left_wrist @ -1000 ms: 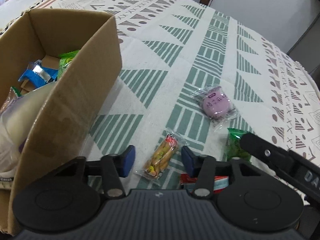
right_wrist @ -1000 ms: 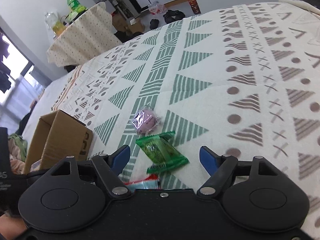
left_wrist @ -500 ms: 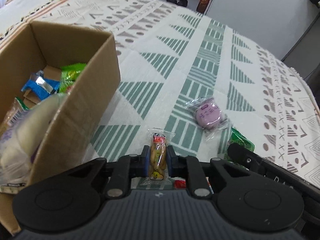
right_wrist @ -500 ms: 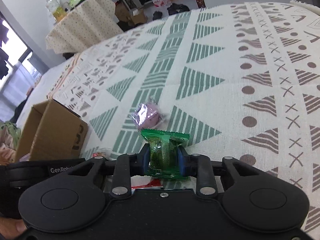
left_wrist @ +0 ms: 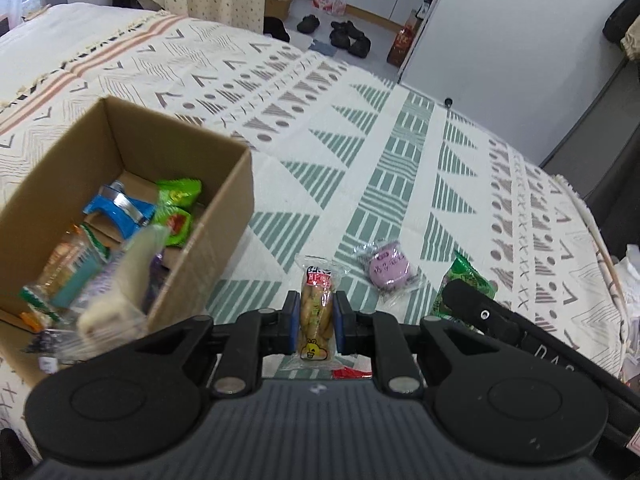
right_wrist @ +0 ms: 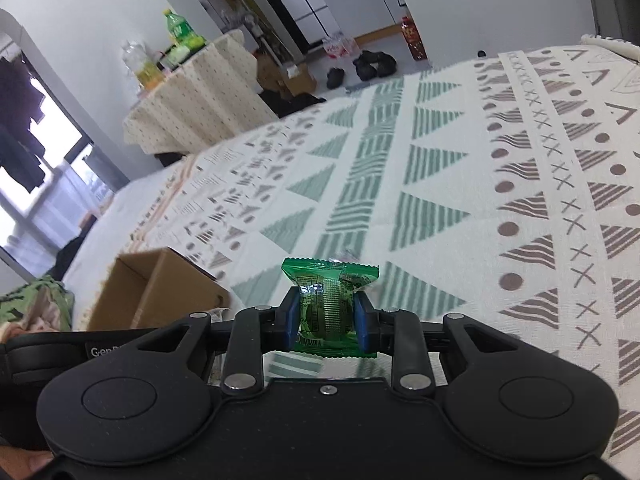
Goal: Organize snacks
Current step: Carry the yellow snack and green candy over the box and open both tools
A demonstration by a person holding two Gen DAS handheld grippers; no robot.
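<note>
The patterned tablecloth (left_wrist: 360,152) bears an open cardboard box (left_wrist: 224,216), part-filled with snacks, to the left; a purple wrapped cake (left_wrist: 389,269) lies on the cloth between the two grippers; the left gripper (left_wrist: 316,322) is clenched on a peanut snack packet (left_wrist: 316,312), the right gripper (right_wrist: 326,318) on a green snack packet (right_wrist: 329,300), both seemingly raised off the cloth. Carry each over the box rim before releasing; move one at a time, lest the grippers collide above the opening.

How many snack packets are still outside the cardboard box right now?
4: peanut packet in the left hand-held gripper, green packet in the right hand-held gripper, purple cake on the cloth, red packet partly hidden.
</note>
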